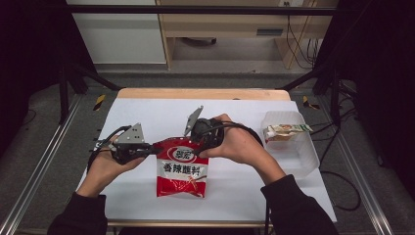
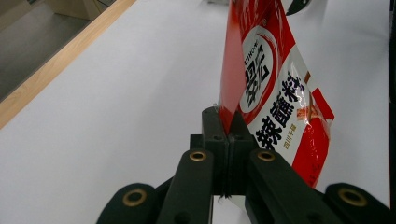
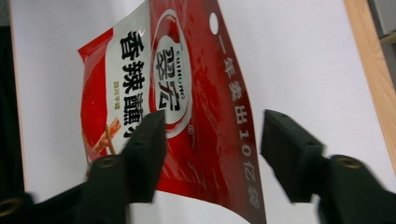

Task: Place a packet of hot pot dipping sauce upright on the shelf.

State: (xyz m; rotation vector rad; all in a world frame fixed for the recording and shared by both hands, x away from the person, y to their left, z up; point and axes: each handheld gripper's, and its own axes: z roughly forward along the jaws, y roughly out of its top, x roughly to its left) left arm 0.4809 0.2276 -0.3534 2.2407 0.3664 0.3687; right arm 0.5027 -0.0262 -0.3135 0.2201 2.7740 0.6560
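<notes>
"CUIHONG" is printed on a red seasoning packet point(image 1: 182, 168) held up above the white worktop point(image 1: 147, 112). Its upper left corner is clamped by the closed left gripper point(image 2: 229, 122). The right gripper point(image 3: 212, 140) is spread wide around its top edge. A small packet point(image 1: 286, 130) is held in a clear tub point(image 1: 307, 161) at the right.

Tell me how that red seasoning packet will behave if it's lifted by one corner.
The red seasoning packet will probably flop: it is a thin pouch, pinched only at its top corner by the left hand-held gripper, whose jaws are shut. Its glossy film shows glare, so it may slip from a loose grip. The right hand-held gripper stands open around its top edge, likely for a second hold.
</notes>
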